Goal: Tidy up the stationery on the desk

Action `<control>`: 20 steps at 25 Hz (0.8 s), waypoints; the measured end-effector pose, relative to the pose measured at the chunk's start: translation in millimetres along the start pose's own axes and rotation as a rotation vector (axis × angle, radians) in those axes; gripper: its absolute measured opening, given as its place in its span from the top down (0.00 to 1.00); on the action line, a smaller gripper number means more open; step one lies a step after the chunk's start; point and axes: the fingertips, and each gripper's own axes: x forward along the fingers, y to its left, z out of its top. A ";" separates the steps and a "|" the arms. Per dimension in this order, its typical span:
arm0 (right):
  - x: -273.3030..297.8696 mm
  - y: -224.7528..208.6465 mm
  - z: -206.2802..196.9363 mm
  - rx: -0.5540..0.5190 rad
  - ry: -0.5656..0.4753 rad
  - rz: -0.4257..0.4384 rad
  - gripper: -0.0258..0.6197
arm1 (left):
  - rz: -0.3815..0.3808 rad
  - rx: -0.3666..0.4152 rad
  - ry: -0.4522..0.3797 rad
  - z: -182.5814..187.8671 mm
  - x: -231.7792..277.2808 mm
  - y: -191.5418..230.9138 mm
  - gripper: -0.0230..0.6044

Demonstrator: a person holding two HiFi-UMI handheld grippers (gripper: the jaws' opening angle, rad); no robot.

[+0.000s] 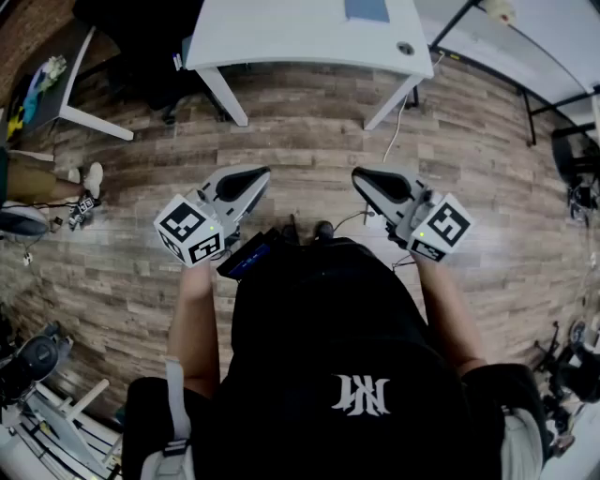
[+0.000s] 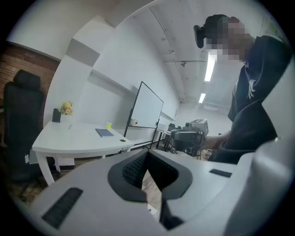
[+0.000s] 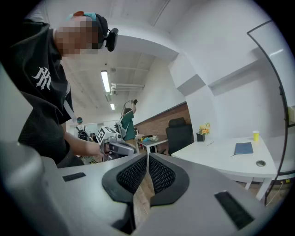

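Found a blue notebook (image 1: 366,9) lying flat on the white table (image 1: 281,37), at the top edge of the head view. Made out a small yellow thing (image 2: 109,125), perhaps a cup, just behind it in the left gripper view, and a pot of flowers (image 2: 67,108) toward the table's left end. Held the left gripper (image 1: 261,176) and right gripper (image 1: 360,176) mid-frame over the plank floor (image 1: 309,141), well apart from the table, both with jaws closed on nothing.
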 end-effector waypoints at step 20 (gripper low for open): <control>-32.6 -39.1 -1.8 0.043 -0.051 -0.044 0.89 | 0.031 0.008 0.025 9.6 28.9 -8.9 0.97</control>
